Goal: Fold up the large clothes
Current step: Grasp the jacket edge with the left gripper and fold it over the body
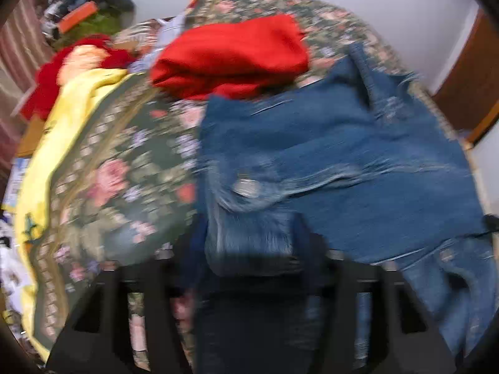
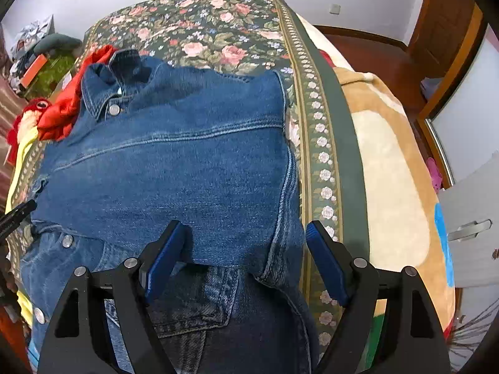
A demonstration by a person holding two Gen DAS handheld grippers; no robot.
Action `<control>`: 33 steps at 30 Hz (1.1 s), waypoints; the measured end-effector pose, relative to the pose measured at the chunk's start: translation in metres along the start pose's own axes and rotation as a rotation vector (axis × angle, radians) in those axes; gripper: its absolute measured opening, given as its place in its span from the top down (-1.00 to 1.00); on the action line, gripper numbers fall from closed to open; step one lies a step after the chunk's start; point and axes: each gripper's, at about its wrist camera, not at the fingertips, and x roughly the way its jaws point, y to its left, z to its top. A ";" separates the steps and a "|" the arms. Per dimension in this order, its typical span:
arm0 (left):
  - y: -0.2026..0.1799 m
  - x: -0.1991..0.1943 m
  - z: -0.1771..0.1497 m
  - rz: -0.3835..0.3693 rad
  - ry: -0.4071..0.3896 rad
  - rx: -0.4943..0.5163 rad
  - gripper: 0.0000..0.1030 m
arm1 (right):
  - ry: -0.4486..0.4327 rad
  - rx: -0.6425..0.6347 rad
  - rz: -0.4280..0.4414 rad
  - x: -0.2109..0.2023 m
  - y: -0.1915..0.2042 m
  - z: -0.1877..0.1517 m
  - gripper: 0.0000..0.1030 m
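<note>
Right gripper [image 2: 243, 258] fingers sit wide apart, blue pads straddling the lower edge of the denim jacket [image 2: 174, 162] without pressing on it. Left gripper [image 1: 249, 274]: blurred view, fingers apart over a denim flap, nothing clearly pinched. Jacket lies centre frame on the floral bedspread [image 2: 218, 31], collar upper left, red garment [image 1: 230, 53] beyond. Judgement: hem fold in hand; close both on the edge at matching points, lift evenly, keep seams aligned so layers don't skew.
</note>
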 end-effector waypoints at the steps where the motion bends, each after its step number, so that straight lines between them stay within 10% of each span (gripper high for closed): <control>1: 0.005 0.000 -0.003 0.016 -0.009 -0.001 -0.62 | 0.002 0.002 0.003 0.000 -0.001 -0.001 -0.50; 21: 0.055 -0.007 0.080 -0.126 -0.035 -0.062 -0.73 | -0.181 -0.190 -0.106 -0.018 0.004 0.062 -0.51; 27: 0.069 0.051 0.097 -0.220 0.061 -0.140 -0.72 | -0.075 -0.024 0.012 0.026 -0.021 0.094 -0.51; 33: 0.084 0.095 0.093 -0.403 0.163 -0.261 -0.20 | 0.054 0.152 0.146 0.075 -0.042 0.110 -0.17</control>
